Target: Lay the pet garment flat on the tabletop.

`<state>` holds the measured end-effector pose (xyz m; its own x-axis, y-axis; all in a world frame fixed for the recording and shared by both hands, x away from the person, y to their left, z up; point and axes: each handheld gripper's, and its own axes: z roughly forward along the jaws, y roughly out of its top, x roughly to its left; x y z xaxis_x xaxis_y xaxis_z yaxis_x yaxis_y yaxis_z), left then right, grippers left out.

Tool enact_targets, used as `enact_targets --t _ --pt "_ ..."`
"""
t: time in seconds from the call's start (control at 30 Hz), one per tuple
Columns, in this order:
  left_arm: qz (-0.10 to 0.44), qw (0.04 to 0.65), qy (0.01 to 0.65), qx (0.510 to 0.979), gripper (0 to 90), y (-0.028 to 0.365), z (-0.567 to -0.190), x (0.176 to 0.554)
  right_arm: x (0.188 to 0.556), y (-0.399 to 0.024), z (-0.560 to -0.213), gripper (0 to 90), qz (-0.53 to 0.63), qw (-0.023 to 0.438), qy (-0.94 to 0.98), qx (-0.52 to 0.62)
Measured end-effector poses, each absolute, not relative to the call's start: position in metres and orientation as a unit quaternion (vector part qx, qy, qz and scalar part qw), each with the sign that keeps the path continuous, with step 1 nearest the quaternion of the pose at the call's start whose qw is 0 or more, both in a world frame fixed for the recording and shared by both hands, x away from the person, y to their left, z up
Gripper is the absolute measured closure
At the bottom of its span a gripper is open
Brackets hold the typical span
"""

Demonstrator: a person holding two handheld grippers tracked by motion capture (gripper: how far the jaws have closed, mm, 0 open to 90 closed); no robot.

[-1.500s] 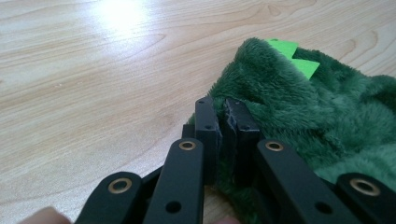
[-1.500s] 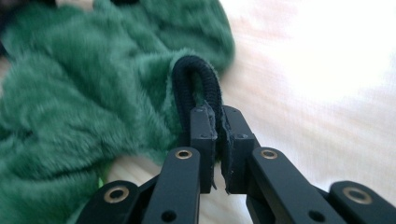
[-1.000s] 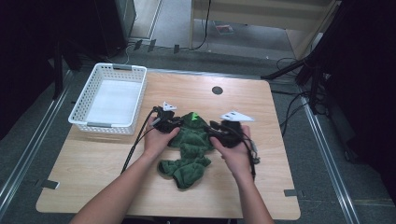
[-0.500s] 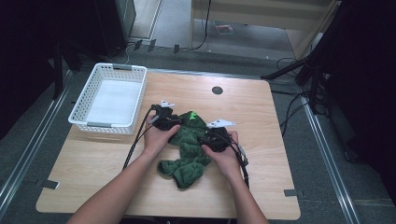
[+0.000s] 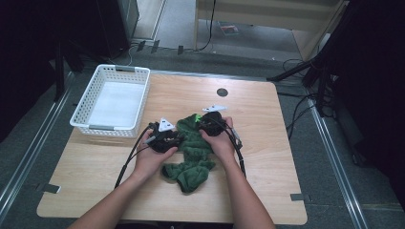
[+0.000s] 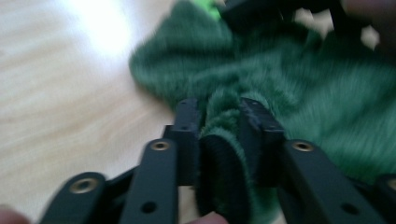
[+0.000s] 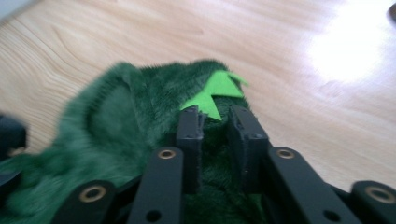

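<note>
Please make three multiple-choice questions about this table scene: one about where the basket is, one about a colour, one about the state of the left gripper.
1. Where does the white basket stand on the table?
A. at its far left corner
B. at its near right corner
C. on top of the garment

2. What colour is the small spiky piece on the fuzzy garment?
A. red
B. bright green
C. white

3. What state is the left gripper in?
A. open and away from the fabric
B. shut on nothing
C. shut on a fold of the garment

Answers: 1 A, the high view shows the basket at the far left. 2 B, the right gripper view shows it bright green against darker green plush. 3 C, the left gripper view shows fabric bunched between its jaws.
</note>
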<state>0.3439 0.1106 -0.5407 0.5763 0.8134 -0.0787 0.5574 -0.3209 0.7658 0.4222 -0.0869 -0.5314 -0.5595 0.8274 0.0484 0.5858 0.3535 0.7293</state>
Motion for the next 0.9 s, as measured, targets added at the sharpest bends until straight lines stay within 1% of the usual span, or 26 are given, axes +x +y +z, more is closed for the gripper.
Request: enact_targets --t 0.1,0.2,0.27,0.37,0.43,0.5,0.57,0.6,0.7,0.77,0.83,0.9 --pt "0.161 0.387 0.429 0.800 75.4 0.113 -0.545 0.341 0.427 -0.088 -0.541 80.2 0.363 0.164 0.804 0.442" --pt "0.161 0.386 0.433 0.798 77.1 0.115 -0.546 0.341 0.433 -0.093 -0.543 84.2 0.374 0.170 0.791 0.453" --pt "0.161 0.382 0.435 0.799 77.8 0.117 -0.547 0.340 0.437 -0.094 -0.545 86.2 0.373 0.185 0.786 0.457" --pt "0.165 0.380 0.433 0.800 77.9 0.118 -0.548 0.340 0.447 -0.097 -0.545 88.1 0.377 0.183 0.775 0.474" --pt "0.164 0.379 0.436 0.799 77.1 0.120 -0.548 0.341 0.452 -0.096 -0.544 87.9 0.373 0.182 0.775 0.476" --pt "0.164 0.382 0.445 0.794 73.3 0.121 -0.547 0.343 0.454 -0.095 -0.542 84.3 0.367 0.180 0.782 0.471" --pt "0.158 0.392 0.446 0.789 67.9 0.124 -0.546 0.344 0.453 -0.096 -0.538 76.6 0.370 0.174 0.783 0.469" --pt "0.157 0.401 0.446 0.785 66.3 0.125 -0.545 0.343 0.451 -0.099 -0.535 74.5 0.381 0.169 0.781 0.465" --pt "0.162 0.418 0.437 0.780 62.6 0.127 -0.542 0.339 0.437 -0.111 -0.520 72.3 0.412 0.169 0.774 0.450" --pt "0.162 0.426 0.430 0.779 62.1 0.128 -0.539 0.336 0.423 -0.121 -0.509 71.5 0.424 0.174 0.770 0.444" --pt "0.161 0.434 0.427 0.777 62.3 0.128 -0.537 0.333 0.406 -0.131 -0.501 70.1 0.438 0.165 0.764 0.445" --pt "0.161 0.431 0.420 0.782 63.4 0.127 -0.537 0.331 0.387 -0.137 -0.501 69.5 0.442 0.146 0.765 0.444"
